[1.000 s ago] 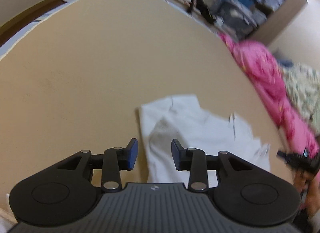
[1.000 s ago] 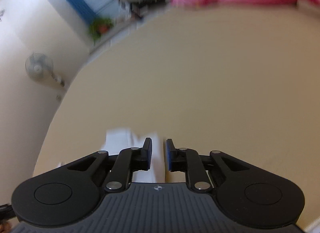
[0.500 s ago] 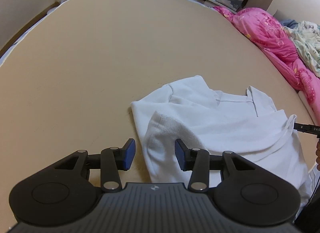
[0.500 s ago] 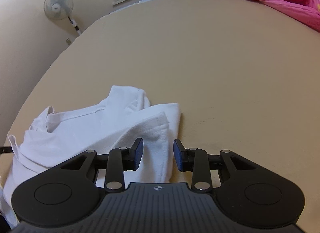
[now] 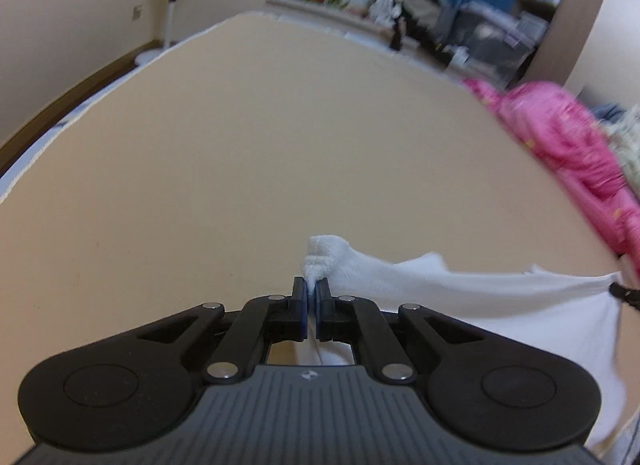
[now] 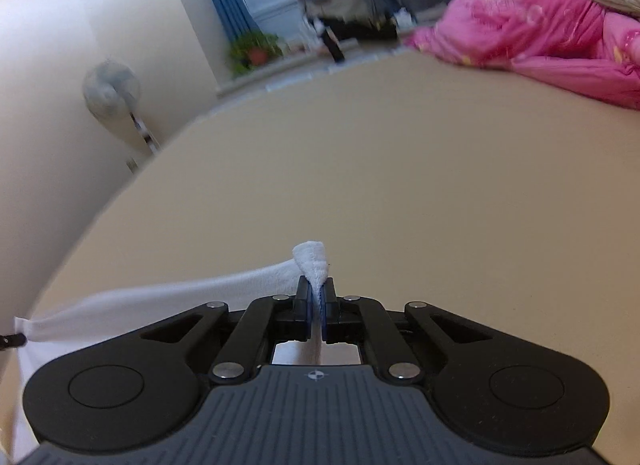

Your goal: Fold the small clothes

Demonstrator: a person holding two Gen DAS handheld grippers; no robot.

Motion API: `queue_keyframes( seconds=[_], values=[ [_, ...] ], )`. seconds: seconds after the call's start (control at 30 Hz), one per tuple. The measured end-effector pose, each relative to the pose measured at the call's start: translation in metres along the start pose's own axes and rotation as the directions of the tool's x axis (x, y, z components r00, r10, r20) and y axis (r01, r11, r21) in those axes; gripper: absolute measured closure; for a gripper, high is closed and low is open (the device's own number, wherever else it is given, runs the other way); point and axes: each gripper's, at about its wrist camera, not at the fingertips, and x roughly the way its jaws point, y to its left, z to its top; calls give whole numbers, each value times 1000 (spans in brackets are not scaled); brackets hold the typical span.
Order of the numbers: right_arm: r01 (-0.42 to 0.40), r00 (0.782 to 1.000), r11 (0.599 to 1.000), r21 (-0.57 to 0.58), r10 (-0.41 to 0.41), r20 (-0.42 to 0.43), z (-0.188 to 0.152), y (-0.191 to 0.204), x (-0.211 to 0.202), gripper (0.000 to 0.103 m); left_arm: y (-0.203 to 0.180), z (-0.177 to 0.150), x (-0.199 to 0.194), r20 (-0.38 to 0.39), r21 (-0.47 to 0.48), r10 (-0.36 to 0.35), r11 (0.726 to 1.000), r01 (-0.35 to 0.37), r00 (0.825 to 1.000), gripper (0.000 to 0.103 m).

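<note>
A small white garment point(image 5: 460, 293) hangs stretched between my two grippers above the tan bed surface point(image 5: 240, 153). My left gripper point(image 5: 311, 295) is shut on one corner of it, with a tuft of cloth sticking up past the fingertips. My right gripper point(image 6: 318, 297) is shut on the other corner of the white garment point(image 6: 160, 301), which runs off to the left in the right wrist view. The right gripper's tip shows at the right edge of the left wrist view point(image 5: 624, 293). The garment's lower part hangs out of sight below the grippers.
A pink quilt point(image 5: 568, 145) is heaped along the bed's right side, also in the right wrist view point(image 6: 540, 37). A standing fan point(image 6: 112, 93) is beyond the bed's left edge. A potted plant point(image 6: 256, 49) and dark clutter sit by the far window.
Both grippers have shut on the garment's corners and lifted it off the bed. Half a second ago both were open over the garment lying flat.
</note>
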Motion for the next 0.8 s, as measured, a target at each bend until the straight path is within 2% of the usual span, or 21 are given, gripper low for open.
queue_keyframes(
  seconds=[0.1, 0.23, 0.3, 0.33, 0.37, 0.43, 0.53, 0.63, 0.7, 0.8],
  values=[
    [12, 1000, 1000, -5, -12, -15, 2, 2, 16, 100, 4, 5, 6, 30, -24, 7, 1000, -6, 1000, 100],
    [5, 998, 1000, -10, -5, 55, 11, 10, 22, 100, 10, 10, 7, 79, -67, -3, 998, 8, 997, 99],
    [26, 998, 1000, -11, -25, 55, 11, 10, 30, 98, 9, 9, 18, 8, -71, -5, 997, 6, 1000, 93],
    [46, 999, 999, -17, -46, 29, 9, 11, 38, 92, 8, 10, 25, -48, -68, -4, 998, 1, 999, 88],
    [70, 997, 997, -30, -70, -13, 5, 13, 47, 87, 8, 8, 30, -92, -58, 6, 998, -11, 996, 88],
    [94, 992, 993, -65, -99, -81, -2, 15, 54, 83, 8, 7, 21, -71, -30, 35, 999, -37, 997, 88],
    [106, 989, 993, -60, -111, -94, -5, 11, 36, 79, 16, 7, 1, -51, -61, -9, 998, 6, 999, 88],
    [58, 988, 998, 11, -55, -145, -7, 2, 7, 74, 19, -5, -16, -111, -87, -87, 993, 78, 990, 88],
    [7, 979, 999, 44, 2, -205, -14, -1, -14, 71, 14, -19, -31, -176, -66, -122, 992, 112, 977, 88],
    [-61, 954, 997, 48, 72, -292, -37, -2, -43, 66, 9, -39, -57, -256, -56, -167, 986, 157, 952, 79]
  ],
)
